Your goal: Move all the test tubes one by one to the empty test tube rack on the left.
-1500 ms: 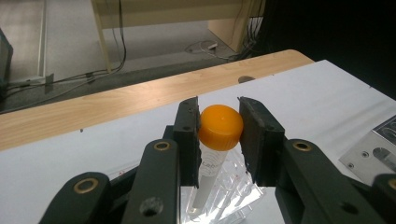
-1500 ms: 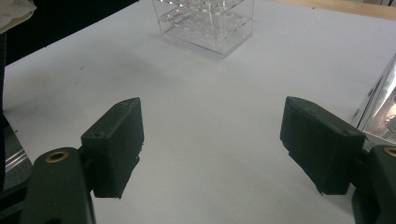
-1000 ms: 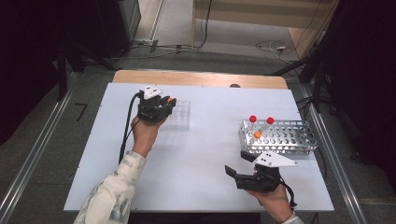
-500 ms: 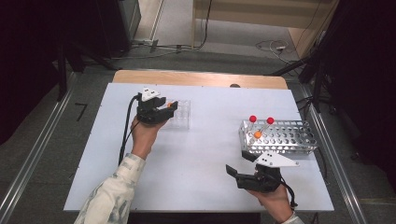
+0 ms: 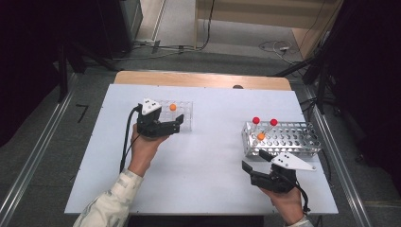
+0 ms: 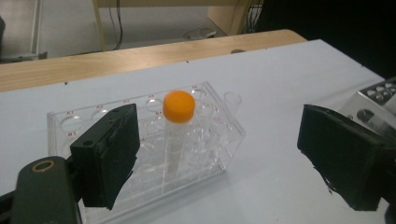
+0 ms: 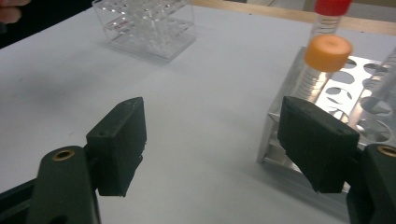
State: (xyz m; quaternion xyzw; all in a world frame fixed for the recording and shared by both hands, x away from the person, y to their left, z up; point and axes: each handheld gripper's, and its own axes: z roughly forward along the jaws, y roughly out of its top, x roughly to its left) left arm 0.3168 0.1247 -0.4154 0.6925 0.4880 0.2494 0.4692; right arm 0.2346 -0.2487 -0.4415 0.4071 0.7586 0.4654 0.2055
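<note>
I log a clear plastic tube rack [image 6: 196,140] with red-lettered wells, on the white tabletop [image 5: 208,165] at my left. One orange-capped tube [image 6: 177,126] stands upright in a middle well, transparent body, cap well above the rack top.

At my right I log a metal perforated tube rack [image 5: 283,138], long side across the tabletop. At its left end stand a second orange-capped tube [image 7: 322,63], graduated body, and a red-capped tube [image 7: 329,16] just behind it. Another red-capped tube [image 5: 273,123] leans beside them in the high view.
</note>
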